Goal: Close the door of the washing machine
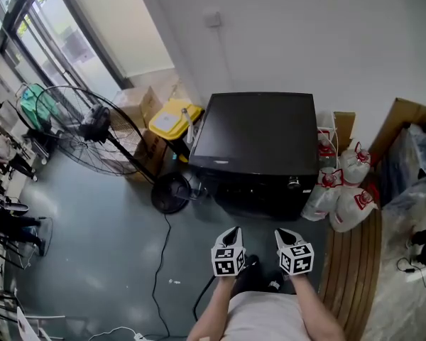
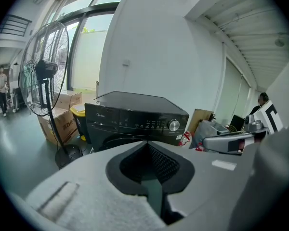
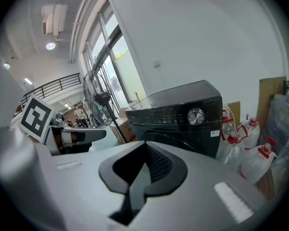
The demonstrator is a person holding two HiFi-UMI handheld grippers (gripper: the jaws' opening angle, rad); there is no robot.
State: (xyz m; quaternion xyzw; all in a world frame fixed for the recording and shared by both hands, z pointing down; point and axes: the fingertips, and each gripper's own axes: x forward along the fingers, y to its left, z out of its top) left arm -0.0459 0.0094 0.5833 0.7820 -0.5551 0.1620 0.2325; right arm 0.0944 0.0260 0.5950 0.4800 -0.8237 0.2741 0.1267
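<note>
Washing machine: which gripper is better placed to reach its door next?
Left, narrowly. The left gripper and right gripper are both shut, equally short of the washing machine; the left's view centres its front, the right stands before the knob corner.

Only legible brand: "Midea", top left of the washing machine (image 2: 130, 112) front panel. Cardboard box (image 2: 62, 126) has dark printed characters, too blurred to read. White sticker (image 3: 215, 133) under the knob (image 3: 196, 116): print too small to make out.
</note>
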